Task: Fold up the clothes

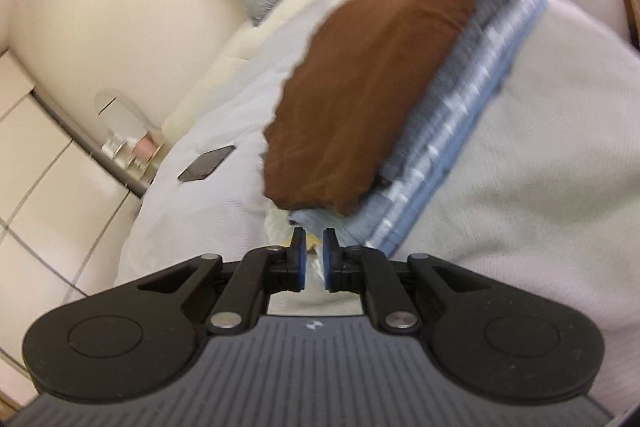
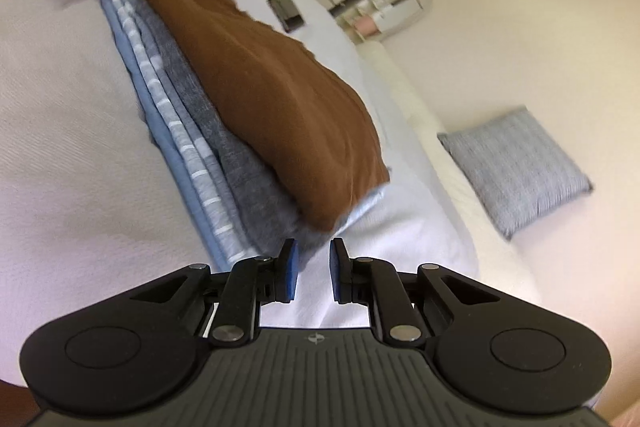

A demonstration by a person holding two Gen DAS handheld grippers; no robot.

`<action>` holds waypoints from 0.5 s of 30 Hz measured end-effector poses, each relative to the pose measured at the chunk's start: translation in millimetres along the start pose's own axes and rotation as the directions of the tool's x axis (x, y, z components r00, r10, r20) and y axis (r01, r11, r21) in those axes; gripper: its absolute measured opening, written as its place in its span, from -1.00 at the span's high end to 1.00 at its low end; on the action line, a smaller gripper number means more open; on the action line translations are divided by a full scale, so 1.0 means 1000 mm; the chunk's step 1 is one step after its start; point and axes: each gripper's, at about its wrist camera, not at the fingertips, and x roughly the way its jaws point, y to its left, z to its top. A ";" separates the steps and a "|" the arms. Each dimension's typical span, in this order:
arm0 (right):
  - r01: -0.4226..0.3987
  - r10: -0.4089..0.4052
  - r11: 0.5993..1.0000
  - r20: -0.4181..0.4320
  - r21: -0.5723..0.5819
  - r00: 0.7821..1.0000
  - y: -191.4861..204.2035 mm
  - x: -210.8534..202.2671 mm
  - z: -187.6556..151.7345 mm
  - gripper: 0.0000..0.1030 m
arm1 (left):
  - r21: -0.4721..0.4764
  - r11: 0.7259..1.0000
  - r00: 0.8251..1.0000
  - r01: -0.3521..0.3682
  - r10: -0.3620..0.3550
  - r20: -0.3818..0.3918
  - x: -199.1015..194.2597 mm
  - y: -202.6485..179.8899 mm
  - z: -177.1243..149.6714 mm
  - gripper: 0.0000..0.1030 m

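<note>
The folded pile [image 2: 224, 115], with the brown garment [image 2: 272, 95] on top, lay on the bed [image 2: 60, 147] with its long axis running from my right claw [image 2: 313, 271] to my left claw [image 1: 315, 254]. Each claw was just beside one short end. Both were released, with a small gap, and grasped nothing.

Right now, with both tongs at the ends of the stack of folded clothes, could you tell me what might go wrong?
1. The brown top sits askew on the grey and blue striped layers; a nudge from either end could slide it off.
2. The left tongs are close to the stack's near corner and could snag a lower layer.
3. The phone lies on the bed near the stack and could get swept along.
</note>
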 end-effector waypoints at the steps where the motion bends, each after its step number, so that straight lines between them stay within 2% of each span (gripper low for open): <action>1: -0.005 0.005 1.000 0.003 0.029 1.000 -0.002 -0.003 0.001 0.70 | -0.025 1.000 1.000 0.003 -0.003 0.013 -0.001 0.003 0.006 0.86; 4: -0.019 0.018 0.993 0.013 0.117 1.000 -0.006 -0.013 0.004 0.70 | -0.070 0.997 0.999 0.022 -0.018 0.051 0.006 0.005 0.028 0.85; 10: -0.056 0.049 0.960 0.032 0.276 0.998 -0.017 -0.017 0.007 0.70 | -0.121 0.986 0.988 0.113 -0.099 0.115 0.036 -0.005 0.070 0.84; 15: -0.095 0.084 0.919 0.045 0.384 0.995 -0.028 -0.001 0.005 0.69 | -0.148 0.975 0.985 0.164 -0.153 0.082 0.059 -0.020 0.068 0.85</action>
